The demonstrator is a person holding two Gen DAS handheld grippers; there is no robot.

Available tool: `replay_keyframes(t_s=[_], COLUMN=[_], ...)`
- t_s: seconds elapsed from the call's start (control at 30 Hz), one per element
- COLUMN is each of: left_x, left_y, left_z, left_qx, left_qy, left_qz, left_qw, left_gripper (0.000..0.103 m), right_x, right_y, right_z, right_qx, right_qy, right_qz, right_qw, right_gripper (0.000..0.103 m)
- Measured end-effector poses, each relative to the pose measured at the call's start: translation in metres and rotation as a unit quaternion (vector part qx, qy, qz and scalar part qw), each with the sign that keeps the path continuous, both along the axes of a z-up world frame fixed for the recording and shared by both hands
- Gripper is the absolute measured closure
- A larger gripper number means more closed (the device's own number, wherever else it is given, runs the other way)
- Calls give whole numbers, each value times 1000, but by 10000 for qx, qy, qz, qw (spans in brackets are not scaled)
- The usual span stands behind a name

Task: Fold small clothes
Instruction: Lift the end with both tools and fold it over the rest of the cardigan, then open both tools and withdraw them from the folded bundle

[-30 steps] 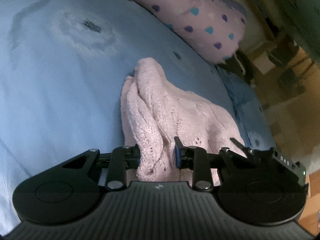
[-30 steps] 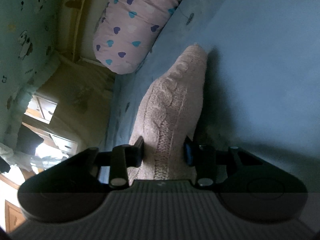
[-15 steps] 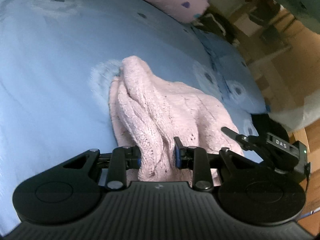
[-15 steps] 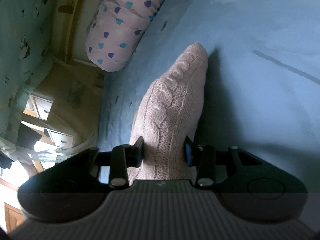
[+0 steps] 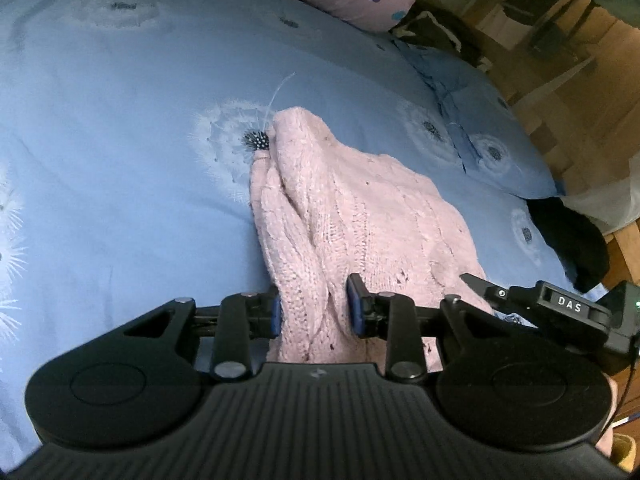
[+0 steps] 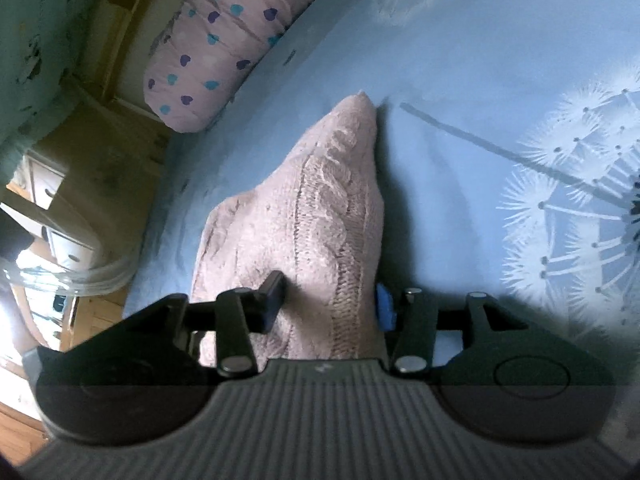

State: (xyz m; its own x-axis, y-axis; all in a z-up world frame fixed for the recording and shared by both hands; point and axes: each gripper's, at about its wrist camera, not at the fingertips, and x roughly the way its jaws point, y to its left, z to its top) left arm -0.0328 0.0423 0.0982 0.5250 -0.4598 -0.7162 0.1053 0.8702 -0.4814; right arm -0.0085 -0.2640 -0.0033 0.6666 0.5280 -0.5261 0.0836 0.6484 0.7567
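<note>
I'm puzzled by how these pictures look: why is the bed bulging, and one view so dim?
Left wrist view: the fisheye lens bows the blue duvet, daylight even. Right wrist view: the pink knitted garment casts a dark shadow to its right, and the corners darken.

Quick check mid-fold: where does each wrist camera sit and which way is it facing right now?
Left wrist: on the left gripper, looking down over the pink knit garment on the blue duvet; right gripper at right.
Right wrist: on the right gripper, jaws just opened, knit between them.
Shared: garment, duvet, heart-print pillow.
</note>
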Motion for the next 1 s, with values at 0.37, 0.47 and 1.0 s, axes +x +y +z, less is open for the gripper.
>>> replay_keyframes(t_s=[0.37,0.47,1.0], left_x=[-31,-37,-65], left_y=[-24,-28,-24], left_z=[28,22,15], left_qx=[986,1578,1966], left_qy=[-663,-802,-935], left_qz=[-194,-170,144], left_qw=[9927,9841,9759], left_gripper=[47,44,21], right_x=[-38,-44,-74], right_y=[23,37,66], right_z=[49,54,29], right_qx=[-1258,-1656,-2967], right_qy=[-971,-1155,-1482], right_qz=[-20,142,107], right_qw=[9873,9793,9434], right_gripper=[53,52,49])
